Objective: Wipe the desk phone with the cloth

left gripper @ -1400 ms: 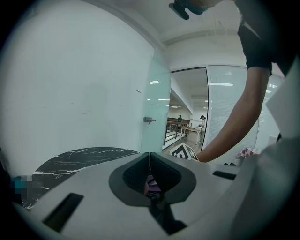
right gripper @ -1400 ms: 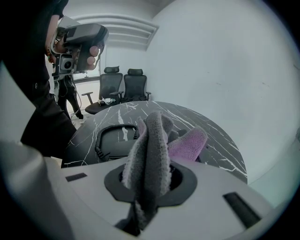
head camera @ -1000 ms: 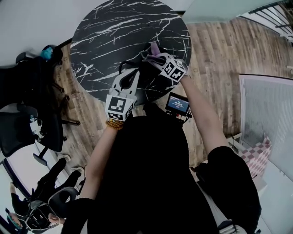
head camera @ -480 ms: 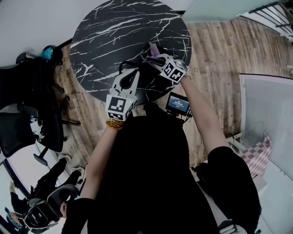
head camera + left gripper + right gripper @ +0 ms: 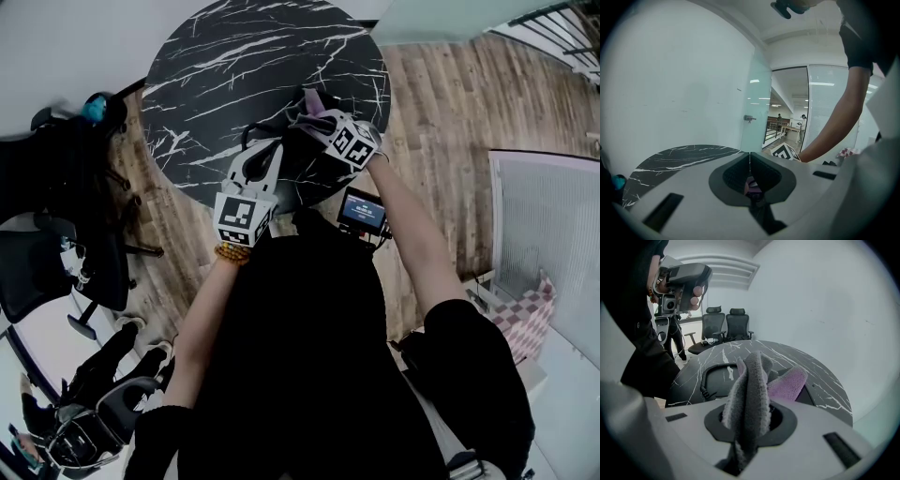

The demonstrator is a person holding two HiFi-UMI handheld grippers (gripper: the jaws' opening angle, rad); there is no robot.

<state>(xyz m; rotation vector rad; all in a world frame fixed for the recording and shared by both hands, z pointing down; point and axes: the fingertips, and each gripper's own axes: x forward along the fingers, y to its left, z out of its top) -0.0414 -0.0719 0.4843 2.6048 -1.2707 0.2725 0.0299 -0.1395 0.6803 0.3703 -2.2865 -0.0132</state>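
With cloth [image 5: 749, 380] gripped, the right tool [image 5: 326, 124] and closed left tool [image 5: 749, 161] mostly hide the desk phone [image 5: 719, 381].

Both arms forward, left tool [image 5: 749, 168] jaws together (right tool [image 5: 750, 422] tight on cloth [image 5: 749, 378]).

Round black marble table [image 5: 234, 66], desk phone [image 5: 298, 159] atop.
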